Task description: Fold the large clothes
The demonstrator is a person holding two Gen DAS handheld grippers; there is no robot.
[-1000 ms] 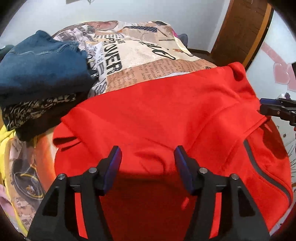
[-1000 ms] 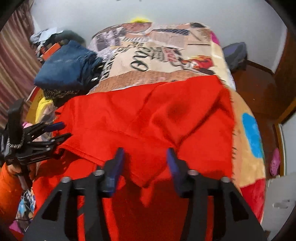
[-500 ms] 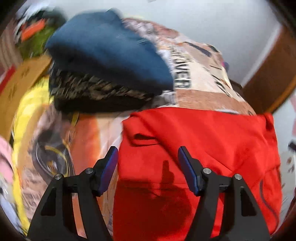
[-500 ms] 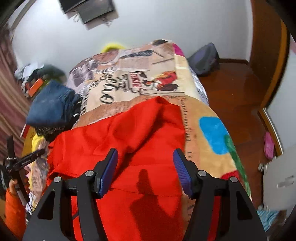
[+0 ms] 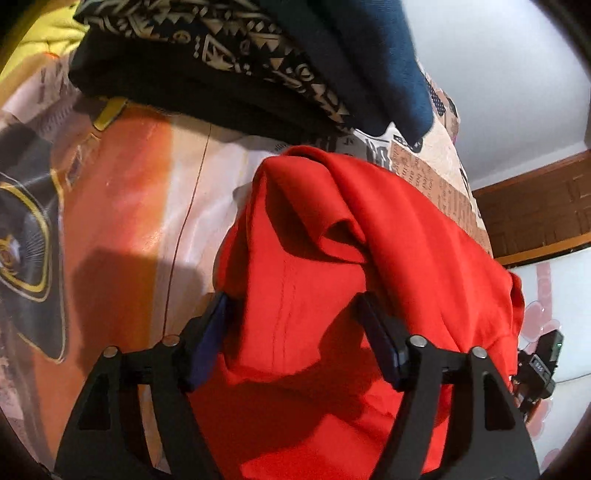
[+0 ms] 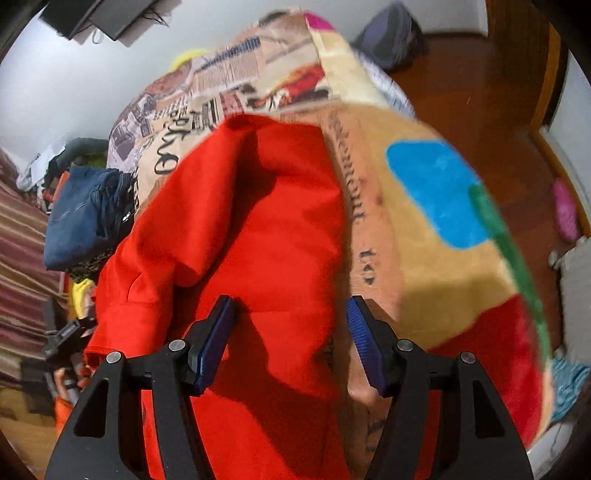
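A large red garment (image 5: pixel 369 229) lies spread and rumpled on a printed bedspread (image 5: pixel 129 221). My left gripper (image 5: pixel 291 306) hangs low over its left edge. The jaws are opening, with a fold of red cloth between the fingers and neither pad pressing on it. In the right wrist view the red garment (image 6: pixel 258 206) runs away from the camera. My right gripper (image 6: pixel 291 306) stands open over its right edge, with cloth and a strip of bedspread (image 6: pixel 424 258) between the fingers. The left gripper (image 6: pixel 68 334) shows small at the garment's far left corner.
A stack of folded clothes (image 5: pixel 258 55), blue denim on top of black patterned fabric, sits just beyond the garment's left end, and appears as the stack (image 6: pixel 81 221) in the right wrist view. A wooden floor (image 6: pixel 480 92) and a dark bag (image 6: pixel 388 33) lie past the bed's right side.
Both grippers have moved apart towards opposite side edges of the red garment and sunk closer to it. Each has rolled. The left jaws stand wider than before.
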